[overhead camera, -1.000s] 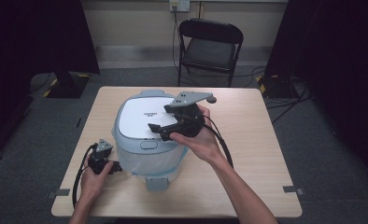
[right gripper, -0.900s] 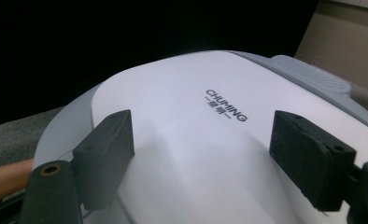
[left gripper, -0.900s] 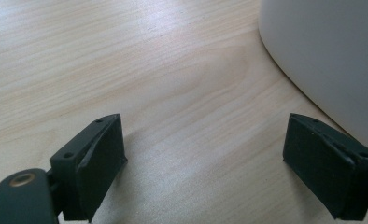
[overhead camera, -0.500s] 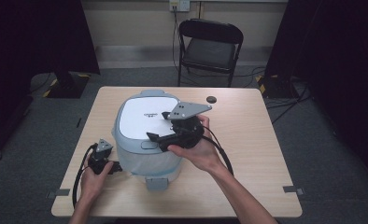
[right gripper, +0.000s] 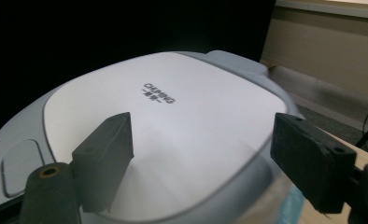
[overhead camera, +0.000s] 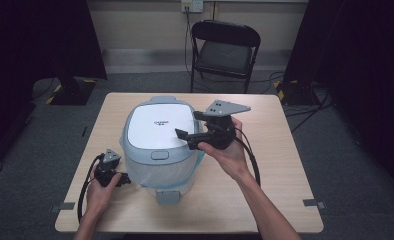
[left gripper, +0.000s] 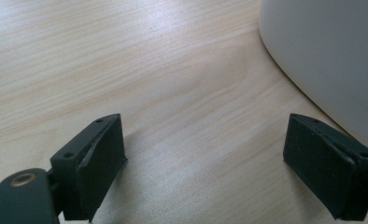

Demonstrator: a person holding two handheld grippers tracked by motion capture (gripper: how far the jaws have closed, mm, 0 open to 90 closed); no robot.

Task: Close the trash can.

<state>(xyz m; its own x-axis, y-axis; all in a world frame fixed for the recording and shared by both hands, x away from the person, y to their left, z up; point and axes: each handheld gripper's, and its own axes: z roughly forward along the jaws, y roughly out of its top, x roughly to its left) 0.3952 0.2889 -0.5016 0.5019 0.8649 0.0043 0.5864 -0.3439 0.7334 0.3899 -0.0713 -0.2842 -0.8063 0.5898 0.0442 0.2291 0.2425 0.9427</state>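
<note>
Rice cooker (overhead camera: 157, 145) — right gripper (overhead camera: 195, 131) wide open, above lid.

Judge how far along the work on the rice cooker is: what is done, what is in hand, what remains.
Done: little. The rice cooker sits on the table with its lid shut. In hand: the right gripper, jaws open, hovers at the lid's right edge, holding nothing. The left gripper rests open on the table beside the cooker's base. Left, probably: pressing the front latch button and opening the lid.
</note>
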